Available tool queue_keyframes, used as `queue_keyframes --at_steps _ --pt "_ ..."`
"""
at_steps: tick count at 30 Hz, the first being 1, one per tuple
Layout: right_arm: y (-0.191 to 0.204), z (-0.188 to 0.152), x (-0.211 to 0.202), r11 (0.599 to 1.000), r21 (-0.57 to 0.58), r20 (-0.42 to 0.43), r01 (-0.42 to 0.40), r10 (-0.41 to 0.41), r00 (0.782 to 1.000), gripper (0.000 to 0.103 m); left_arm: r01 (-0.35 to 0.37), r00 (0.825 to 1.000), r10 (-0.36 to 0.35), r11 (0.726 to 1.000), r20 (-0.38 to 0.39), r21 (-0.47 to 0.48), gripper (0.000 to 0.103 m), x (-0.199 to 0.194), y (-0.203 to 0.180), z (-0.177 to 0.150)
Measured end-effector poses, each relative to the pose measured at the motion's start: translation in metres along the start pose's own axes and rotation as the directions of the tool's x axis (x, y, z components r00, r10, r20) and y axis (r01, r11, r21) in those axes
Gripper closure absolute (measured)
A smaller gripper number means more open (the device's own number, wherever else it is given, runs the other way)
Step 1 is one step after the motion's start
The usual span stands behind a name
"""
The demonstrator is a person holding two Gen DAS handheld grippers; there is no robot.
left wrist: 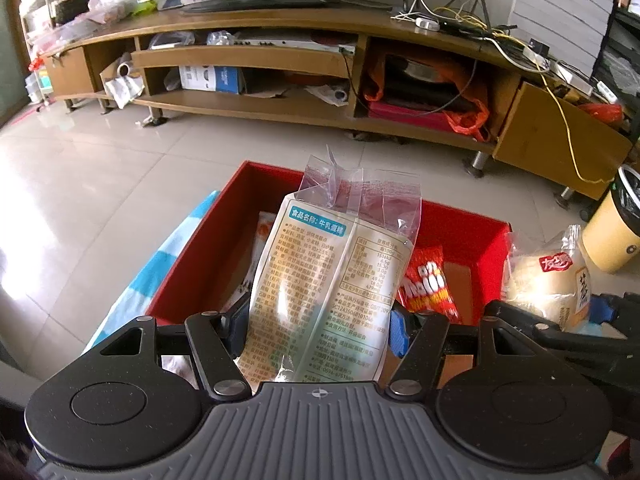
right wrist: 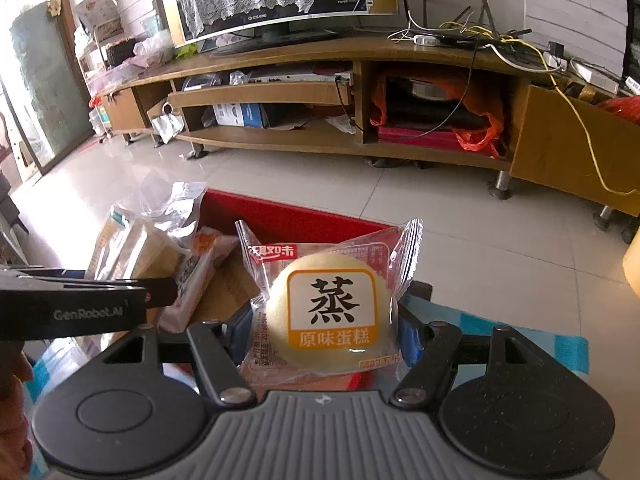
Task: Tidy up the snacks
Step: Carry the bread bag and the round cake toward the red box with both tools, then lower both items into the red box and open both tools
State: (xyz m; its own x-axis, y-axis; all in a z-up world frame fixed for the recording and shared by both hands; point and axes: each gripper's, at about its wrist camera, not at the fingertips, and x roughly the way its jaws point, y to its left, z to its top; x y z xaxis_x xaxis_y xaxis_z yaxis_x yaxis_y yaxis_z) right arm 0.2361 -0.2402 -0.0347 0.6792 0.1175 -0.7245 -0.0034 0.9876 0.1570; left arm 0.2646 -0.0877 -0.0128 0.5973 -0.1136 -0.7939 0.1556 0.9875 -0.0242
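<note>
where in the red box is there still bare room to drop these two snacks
Free: brown floor of the red box between the red-orange snack packet and its right wall. Crowded: left side, where an orange-white packet lies. The left gripper holds a printed cake bag, the right gripper a steamed cake packet.

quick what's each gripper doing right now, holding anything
left gripper: shut on the cake packet with the printed back
right gripper: shut on the wrapped steamed cake

Two wrist fisheyes side by side, angled down, close over red box [left wrist: 460, 224], both facing TV stand [right wrist: 304, 92]
</note>
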Motion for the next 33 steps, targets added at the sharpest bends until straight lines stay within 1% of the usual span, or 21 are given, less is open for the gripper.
queue_keyframes --at_steps 3,6,9,14,17,21,25,29,33 --pt "-0.001 0.002 0.014 1.0 0.007 0.003 -0.002 0.002 1.0 0.034 -0.013 1.0 0.013 1.0 0.009 0.005 0.032 0.009 -0.001 0.007" --pt "-0.003 0.002 0.028 1.0 0.01 -0.007 0.002 -0.002 1.0 0.034 -0.032 0.999 0.032 0.999 0.015 0.008 0.035 0.019 -0.003 0.012" --pt "0.0 0.004 0.033 0.999 -0.024 0.008 0.02 -0.02 1.0 0.034 -0.029 1.0 0.029 1.0 0.001 0.002 0.035 0.032 -0.001 0.016" --pt "0.006 0.004 0.04 0.996 -0.076 0.021 0.043 -0.041 0.999 0.033 -0.053 0.998 0.054 0.998 -0.019 0.025 0.035 0.047 -0.005 0.013" --pt "0.01 0.004 0.042 0.994 -0.097 0.033 0.052 -0.049 0.998 0.033 -0.061 0.998 0.061 0.998 -0.014 0.031 0.035 0.047 -0.006 0.013" --pt "0.011 0.005 0.045 0.994 -0.101 0.033 0.04 -0.036 0.999 0.033 -0.065 0.998 0.065 0.998 -0.017 0.018 0.035 0.048 -0.003 0.015" --pt "0.016 0.004 0.049 0.992 -0.123 0.032 0.031 -0.027 0.999 0.033 -0.089 0.996 0.09 0.996 -0.008 0.026 0.034 0.051 -0.003 0.015" --pt "0.019 0.002 0.06 0.991 -0.13 0.004 0.013 -0.013 1.0 0.033 -0.1 0.995 0.1 0.995 -0.008 0.026 0.032 0.055 -0.002 0.016" --pt "0.019 0.002 0.067 0.991 -0.13 -0.009 0.021 -0.023 1.0 0.031 -0.108 0.994 0.107 0.994 0.008 0.034 0.029 0.056 -0.002 0.017"
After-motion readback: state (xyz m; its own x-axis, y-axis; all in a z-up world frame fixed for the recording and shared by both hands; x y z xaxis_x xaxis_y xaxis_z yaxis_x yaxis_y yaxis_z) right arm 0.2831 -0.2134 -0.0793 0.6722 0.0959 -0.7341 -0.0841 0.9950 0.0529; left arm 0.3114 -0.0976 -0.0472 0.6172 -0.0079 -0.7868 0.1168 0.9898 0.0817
